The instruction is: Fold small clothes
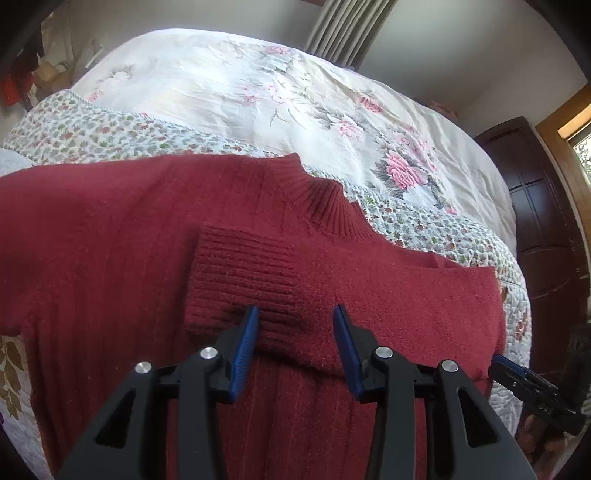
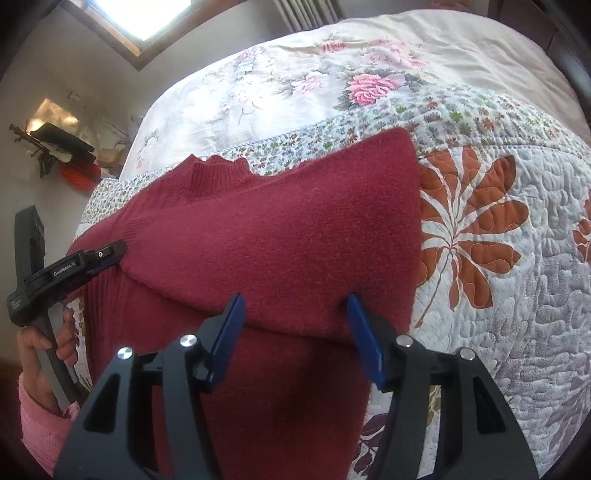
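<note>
A bed is seen, covered by a quilt (image 2: pixel 517 295) with orange leaf prints, and behind it a cream floral bedspread (image 1: pixel 258 92) is spread up to the wall and the curtain (image 1: pixel 343 29). On the quilt a dark red knitted sweater (image 1: pixel 110 240) is laid flat, its ribbed collar (image 1: pixel 321 199) turned away from the person and one ribbed cuff (image 1: pixel 243 273) folded in over the chest. On the left side the left gripper (image 1: pixel 295 314) is held with its jaws wide apart and empty, the blue pads just over the cuff, while on the right side the right gripper (image 2: pixel 295 302) is likewise held wide open over the folded right part of the sweater, and nothing is grasped by it.
</note>
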The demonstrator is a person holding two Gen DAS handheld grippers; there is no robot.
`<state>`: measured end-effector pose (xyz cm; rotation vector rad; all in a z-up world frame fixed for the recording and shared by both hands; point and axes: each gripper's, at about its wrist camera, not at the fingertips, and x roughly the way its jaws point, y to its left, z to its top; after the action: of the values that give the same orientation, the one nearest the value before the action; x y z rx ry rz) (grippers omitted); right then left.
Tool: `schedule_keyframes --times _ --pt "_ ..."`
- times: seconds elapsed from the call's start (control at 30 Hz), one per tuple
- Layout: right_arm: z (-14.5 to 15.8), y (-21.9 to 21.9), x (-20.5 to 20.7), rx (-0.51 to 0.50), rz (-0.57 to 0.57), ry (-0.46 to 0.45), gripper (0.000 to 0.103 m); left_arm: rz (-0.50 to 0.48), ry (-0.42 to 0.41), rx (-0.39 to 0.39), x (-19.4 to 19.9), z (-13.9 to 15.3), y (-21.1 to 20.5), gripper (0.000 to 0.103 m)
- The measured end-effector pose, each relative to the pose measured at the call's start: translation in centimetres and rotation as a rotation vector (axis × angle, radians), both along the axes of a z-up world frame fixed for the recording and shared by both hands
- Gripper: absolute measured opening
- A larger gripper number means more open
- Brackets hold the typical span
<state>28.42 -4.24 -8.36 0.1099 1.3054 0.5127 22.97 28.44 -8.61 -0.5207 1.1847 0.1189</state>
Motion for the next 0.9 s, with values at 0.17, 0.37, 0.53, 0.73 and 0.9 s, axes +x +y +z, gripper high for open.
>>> schedule_keyframes --times 0.17,0.37,0.53,0.73,0.9 --pt "3.2 2.1 -2.0 0.009 0.036 -0.029 0.064 0.047 -0.049 0.053 -3.9 3.7 4.5 0.063" --pt "3.9 7.3 -4.2 0.016 0.117 -0.024 0.067 0.265 -0.034 0.076 -12.6 4.5 15.9 0.065" --pt "3.6 11.6 -5.0 -0.004 0.157 -0.02 0.067 0.473 0.008 0.085 -21.0 3.8 25.4 0.065" --pt "3.3 15.2 -5.9 -0.023 0.177 -0.02 0.069 0.682 -0.008 0.006 -28.3 2.2 33.8 0.063" --pt "3.2 16.7 -6.7 -0.04 0.184 -0.022 0.069 0.793 -0.107 -0.151 -31.1 0.2 38.3 0.062"
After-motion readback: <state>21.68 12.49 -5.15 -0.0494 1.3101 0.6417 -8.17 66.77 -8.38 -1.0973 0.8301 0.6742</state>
